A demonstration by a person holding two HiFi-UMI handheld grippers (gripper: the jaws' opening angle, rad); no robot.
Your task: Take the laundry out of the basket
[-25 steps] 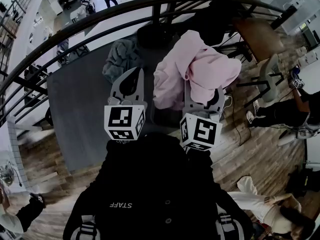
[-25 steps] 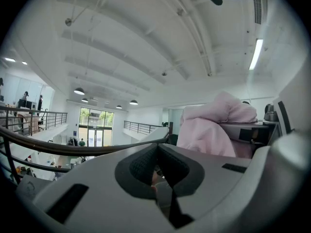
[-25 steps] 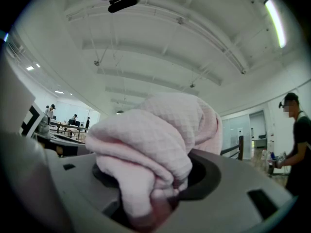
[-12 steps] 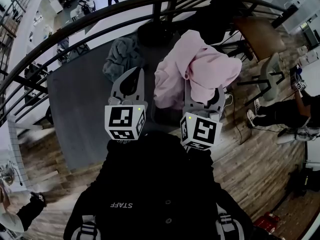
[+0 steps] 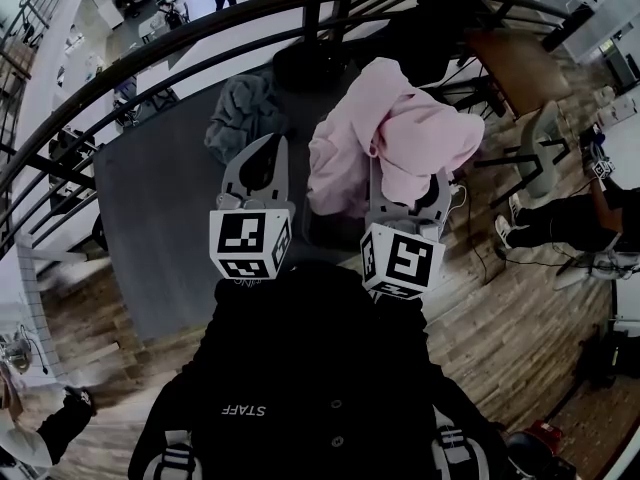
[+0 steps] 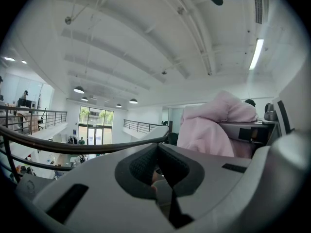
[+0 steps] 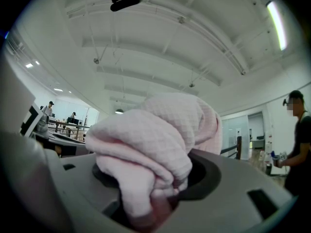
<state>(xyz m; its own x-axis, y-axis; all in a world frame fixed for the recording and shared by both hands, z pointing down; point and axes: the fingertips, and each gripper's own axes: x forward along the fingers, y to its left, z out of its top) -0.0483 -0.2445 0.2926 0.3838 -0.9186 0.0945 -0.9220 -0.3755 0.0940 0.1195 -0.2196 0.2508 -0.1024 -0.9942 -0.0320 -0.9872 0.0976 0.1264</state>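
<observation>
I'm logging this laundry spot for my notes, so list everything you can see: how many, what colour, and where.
pink garment: one, pale pink, bunched over the table's right edge
grey garment: one, grey, crumpled on the table's far side
table: one, dark grey top, in front of the person
railing: one, black, curving past the table's far edge
chair: one, light, on the wood floor at right
bystander: one nearby, dark top, off to the right
left gripper: one, grey, over the table, jaws together, empty
right gripper: one, grey, clamped on the pink garment
</observation>
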